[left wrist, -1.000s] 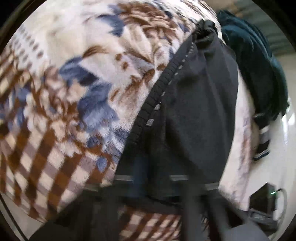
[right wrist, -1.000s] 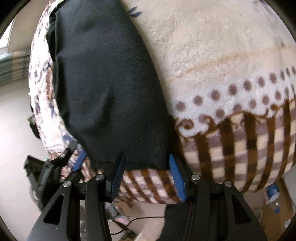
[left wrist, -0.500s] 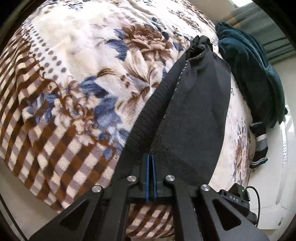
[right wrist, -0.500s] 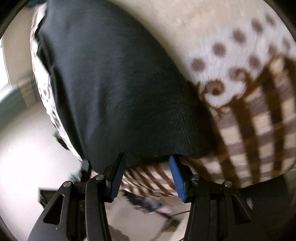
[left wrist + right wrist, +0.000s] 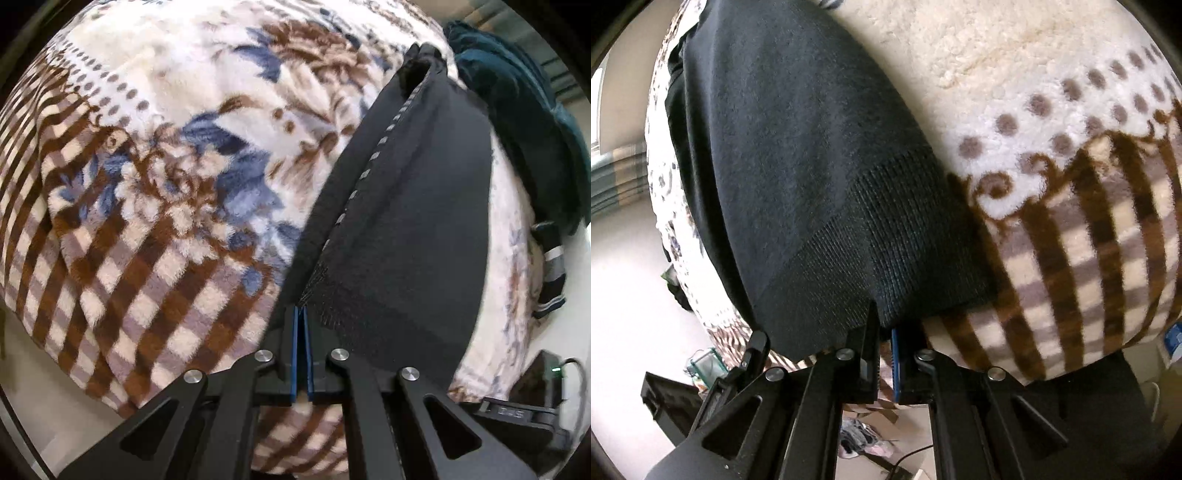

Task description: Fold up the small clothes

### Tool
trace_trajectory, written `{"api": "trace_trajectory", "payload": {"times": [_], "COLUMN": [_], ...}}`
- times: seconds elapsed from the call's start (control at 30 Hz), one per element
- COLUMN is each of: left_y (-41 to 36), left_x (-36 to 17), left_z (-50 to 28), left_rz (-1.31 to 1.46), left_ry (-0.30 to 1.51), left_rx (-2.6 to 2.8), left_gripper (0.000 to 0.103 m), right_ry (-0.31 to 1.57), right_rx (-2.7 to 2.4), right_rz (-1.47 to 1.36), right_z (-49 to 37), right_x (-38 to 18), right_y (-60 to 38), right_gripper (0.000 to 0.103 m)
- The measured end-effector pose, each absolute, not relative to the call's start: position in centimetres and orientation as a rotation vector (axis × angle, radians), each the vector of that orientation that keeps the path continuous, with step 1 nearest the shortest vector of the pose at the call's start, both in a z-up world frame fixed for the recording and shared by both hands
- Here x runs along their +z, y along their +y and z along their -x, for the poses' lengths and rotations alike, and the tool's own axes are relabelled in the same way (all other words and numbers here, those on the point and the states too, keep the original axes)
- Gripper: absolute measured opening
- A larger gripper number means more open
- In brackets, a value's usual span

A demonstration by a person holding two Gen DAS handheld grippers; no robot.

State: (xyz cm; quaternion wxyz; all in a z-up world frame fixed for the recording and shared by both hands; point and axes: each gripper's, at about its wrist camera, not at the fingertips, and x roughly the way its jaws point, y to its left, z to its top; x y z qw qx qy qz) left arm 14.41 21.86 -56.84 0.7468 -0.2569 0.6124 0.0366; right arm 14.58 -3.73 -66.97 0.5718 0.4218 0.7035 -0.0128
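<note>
Lying on the patterned blanket [image 5: 155,192], the black garment [image 5: 413,229] hides its far end in folds. Left gripper [image 5: 302,314] pinches its hem; right gripper [image 5: 884,325], jaws just closed, clamps the ribbed edge.

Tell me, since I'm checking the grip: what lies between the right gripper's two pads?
The ribbed hem of the black garment is pinched in the right gripper, whose jaws have just closed; the right wrist view shows it.

The garment [image 5: 413,206] lies on the blanket [image 5: 155,177] over the bed, its near hem at the bed's edge; a second cloth heap [image 5: 524,122] lies behind it.
</note>
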Motion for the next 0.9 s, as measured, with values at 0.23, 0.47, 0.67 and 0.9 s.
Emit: {"api": "trace_trajectory", "payload": {"times": [0.23,0.47,0.67,0.9], "left_y": [22.5,21.5,19.2,18.4], "left_x": [-59.3,-50.3,-43.0,-45.8], "left_z": [-16.0,-18.2,-29.2,-49.1], "left_rz": [0.557,0.388,0.331,0.334], "left_ry": [1.443,1.407,1.205,1.145], "left_rx": [0.064,0.061,-0.071,-0.144], "left_gripper": [0.007,0.054,0.083,0.083], "right_ry": [1.721,1.760,1.609,1.470], "right_rx": [-0.010,0.103,0.077,-0.033], "right_rz": [-0.877,-0.871,-0.827,-0.830], "right_z": [-17.3,-18.4,-21.4,-31.9], "right_x": [-68.5,-64.7,-58.3,-58.0], "right_y": [-0.1,-0.6,-2.4,-5.5], "right_gripper": [0.005,0.064,0.078,0.083]}}
